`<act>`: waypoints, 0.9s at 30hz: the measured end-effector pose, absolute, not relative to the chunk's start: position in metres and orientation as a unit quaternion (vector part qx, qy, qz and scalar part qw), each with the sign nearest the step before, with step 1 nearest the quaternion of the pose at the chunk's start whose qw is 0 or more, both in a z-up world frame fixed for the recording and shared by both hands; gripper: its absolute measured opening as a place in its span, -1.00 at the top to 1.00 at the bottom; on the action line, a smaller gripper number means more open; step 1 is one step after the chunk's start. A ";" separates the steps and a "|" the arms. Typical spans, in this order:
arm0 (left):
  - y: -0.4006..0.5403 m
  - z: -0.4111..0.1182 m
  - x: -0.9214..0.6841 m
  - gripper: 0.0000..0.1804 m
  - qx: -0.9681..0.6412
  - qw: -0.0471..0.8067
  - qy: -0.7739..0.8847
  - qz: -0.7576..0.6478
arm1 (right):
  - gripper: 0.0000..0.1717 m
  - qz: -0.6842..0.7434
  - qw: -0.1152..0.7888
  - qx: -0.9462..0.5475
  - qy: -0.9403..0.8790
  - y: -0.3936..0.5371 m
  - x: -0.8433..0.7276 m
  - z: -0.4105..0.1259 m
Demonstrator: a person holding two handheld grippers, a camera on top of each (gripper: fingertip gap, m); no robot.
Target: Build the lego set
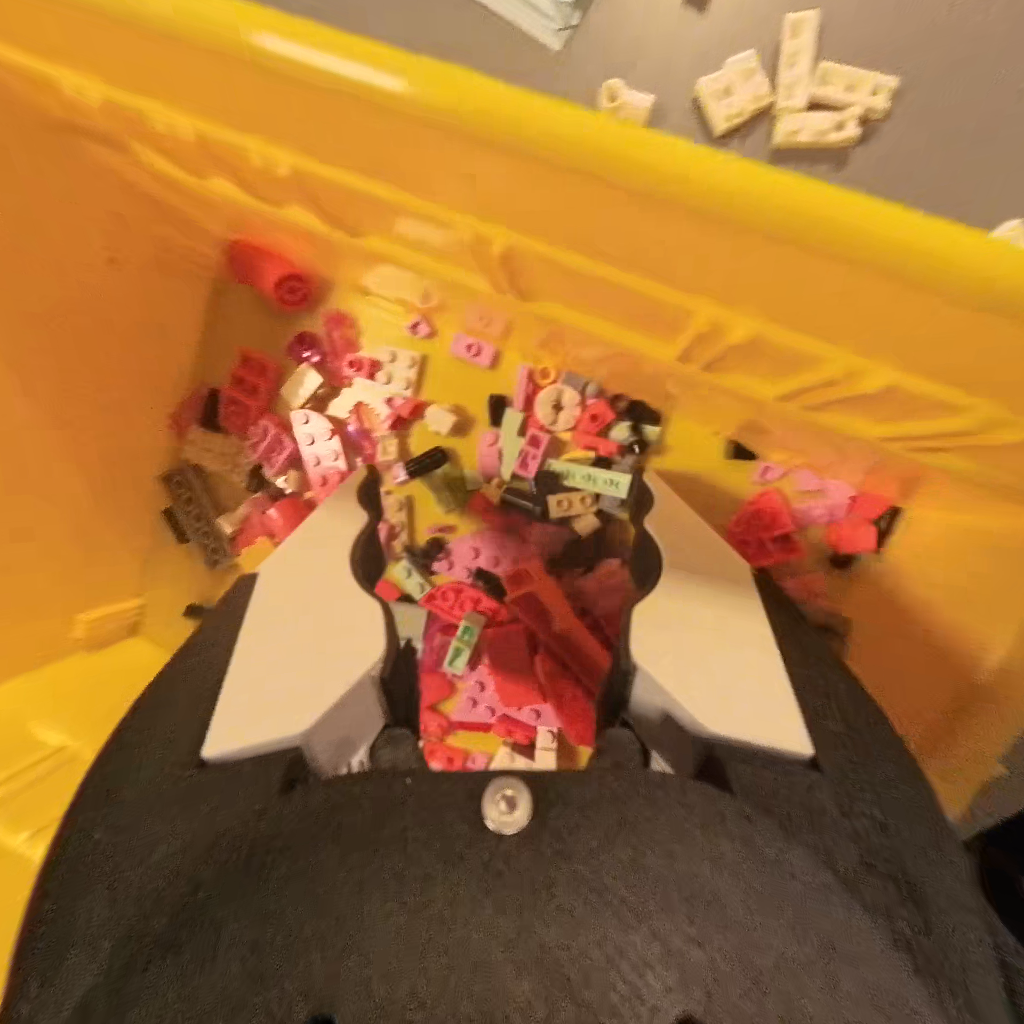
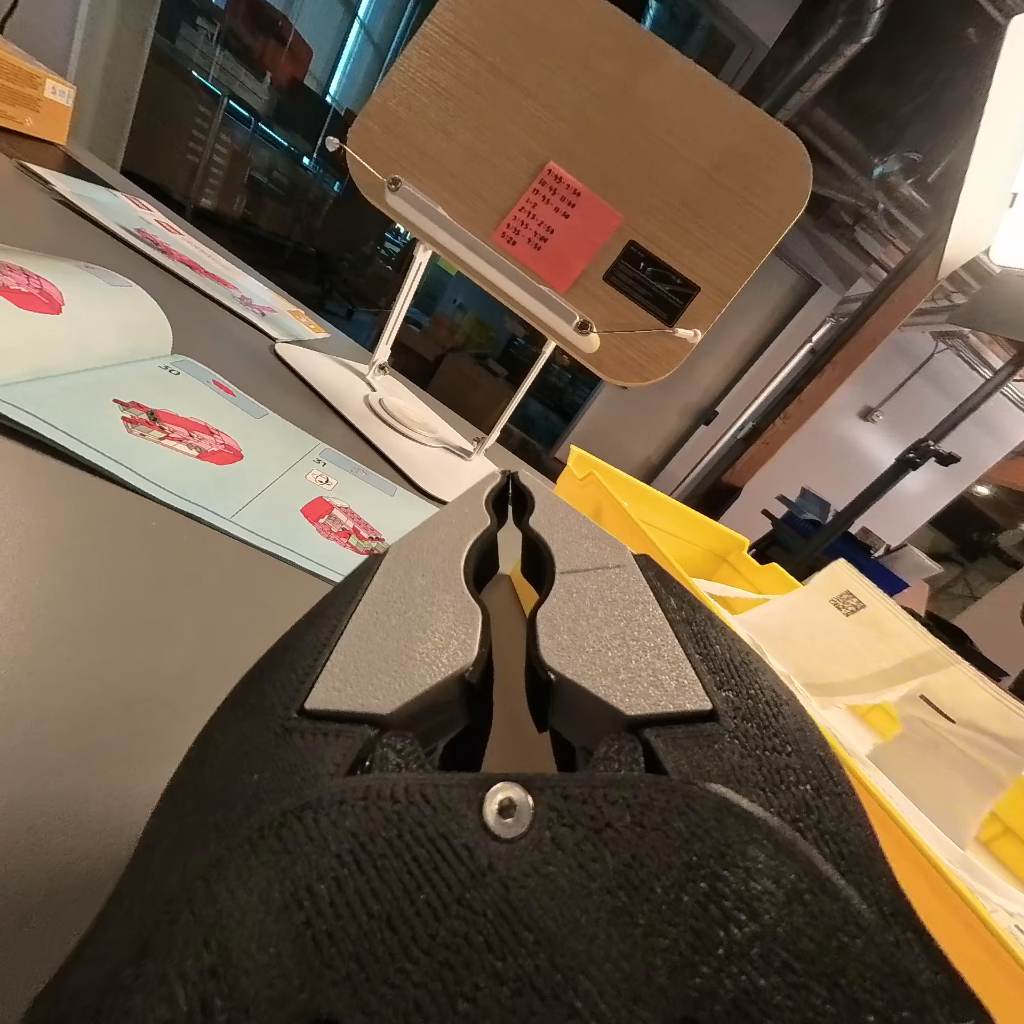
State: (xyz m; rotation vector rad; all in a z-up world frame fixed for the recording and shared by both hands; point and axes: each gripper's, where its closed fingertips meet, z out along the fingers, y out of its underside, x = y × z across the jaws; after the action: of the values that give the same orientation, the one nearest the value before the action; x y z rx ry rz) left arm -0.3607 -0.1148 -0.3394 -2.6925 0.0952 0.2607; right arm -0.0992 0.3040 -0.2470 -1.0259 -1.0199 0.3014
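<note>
Both grippers differ: left gripper (image 1: 507, 476) spread (right gripper (image 2: 507, 476) closed).

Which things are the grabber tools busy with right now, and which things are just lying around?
At the tools:
- left tool, open, over the bricks, holding none
- yellow bin with those bricks in it
- right tool, shut, holding nothing

Lying about:
- white bricks on the table, outside the bin
- open booklet
- wooden stand
- paper bags
</note>
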 end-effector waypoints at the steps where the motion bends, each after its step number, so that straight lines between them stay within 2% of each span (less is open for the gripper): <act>1: -0.117 -0.338 -0.370 0.01 -0.970 0.214 0.021 0.113 | 1.00 0.136 0.739 -0.468 -0.465 0.304 -0.099 -0.247; 5: -0.128 -0.332 -0.393 0.01 -0.966 0.196 -0.013 0.168 | 1.00 0.131 0.739 -0.468 -0.468 0.305 -0.100 -0.248; 11: -0.155 -0.336 -0.369 -0.38 -0.988 0.107 -0.053 0.096 | 1.00 0.130 0.739 -0.469 -0.466 0.305 -0.100 -0.248; 20: -0.184 -0.335 -0.342 -0.51 -0.997 0.007 -0.071 -0.011 | 1.00 0.132 0.739 -0.469 -0.465 0.305 -0.100 -0.248; 27: -0.223 -0.324 -0.356 -0.57 -0.989 -0.097 -0.101 0.039 | 1.00 0.135 0.740 -0.469 -0.462 0.305 -0.099 -0.247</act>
State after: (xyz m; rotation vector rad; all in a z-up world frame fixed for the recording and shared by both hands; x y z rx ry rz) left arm -0.3561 -0.2226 -0.3240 -3.3159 -0.3381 0.1323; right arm -0.0994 0.3052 -0.2469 -1.0291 -1.0136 0.2971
